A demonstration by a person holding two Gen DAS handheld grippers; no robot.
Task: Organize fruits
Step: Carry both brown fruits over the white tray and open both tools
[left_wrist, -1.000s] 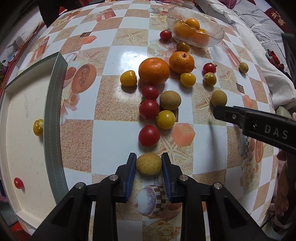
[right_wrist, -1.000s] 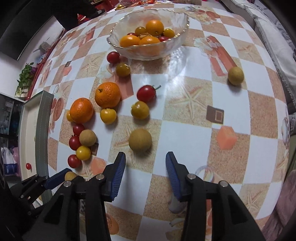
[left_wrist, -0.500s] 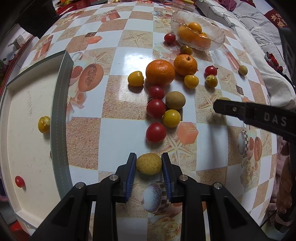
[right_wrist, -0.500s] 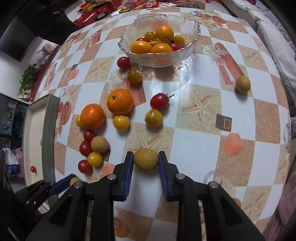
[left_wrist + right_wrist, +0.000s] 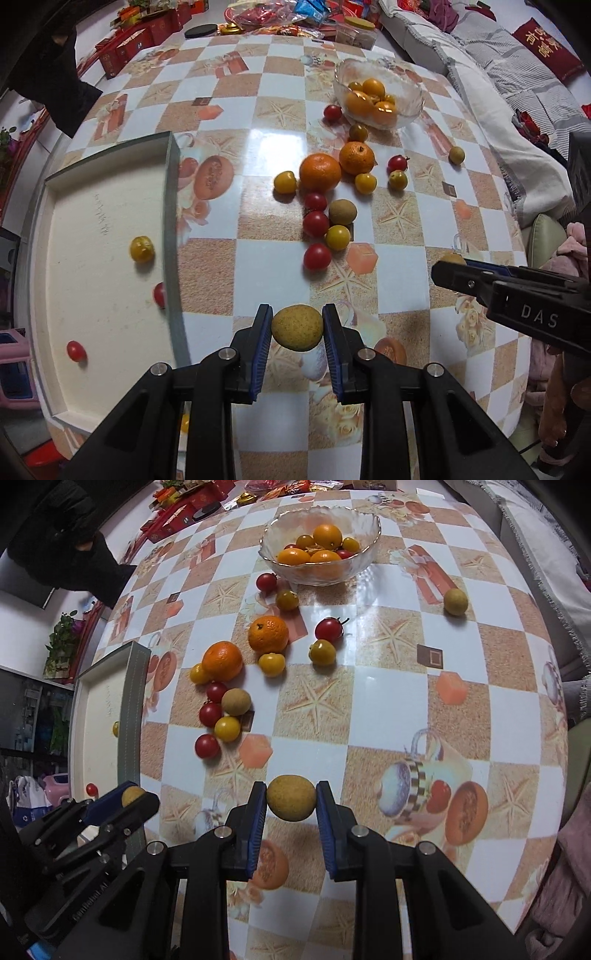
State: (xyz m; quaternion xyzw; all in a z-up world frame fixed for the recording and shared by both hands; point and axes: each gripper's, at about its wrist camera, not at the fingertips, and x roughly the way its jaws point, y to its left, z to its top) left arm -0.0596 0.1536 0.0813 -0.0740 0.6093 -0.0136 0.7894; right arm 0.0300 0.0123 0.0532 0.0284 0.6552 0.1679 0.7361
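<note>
- Left gripper is clamped on a rough yellow-brown fruit, pinched between both blue pads and lifted off the table.
- Just to its left lies the cream tray, which already holds 1 yellow tomato and 2 small red ones, 1 against the right wall and 1 near the front.
- Judging by that, the step in hand is carrying the held fruit over the tray's grey wall; it should go high enough to clear the rim, then down close to the floor before the pads part, so the round fruit does not roll or bounce.
- Ahead of both grippers sits the loose cluster: 2 oranges, red and yellow tomatoes, and 1 brown fruit, all well apart from either grip.
- Farther back stands the glass bowl, holding oranges and small tomatoes.
- Right gripper is likewise closed on a second brown fruit, centred between its pads above the table.
- Squeezing only as hard as needed seems wise, since these skins may bruise or slip.
- Which container this fruit belongs in I cannot tell; 1 more lies alone at far right, beside the bowl's side of the table.
</note>
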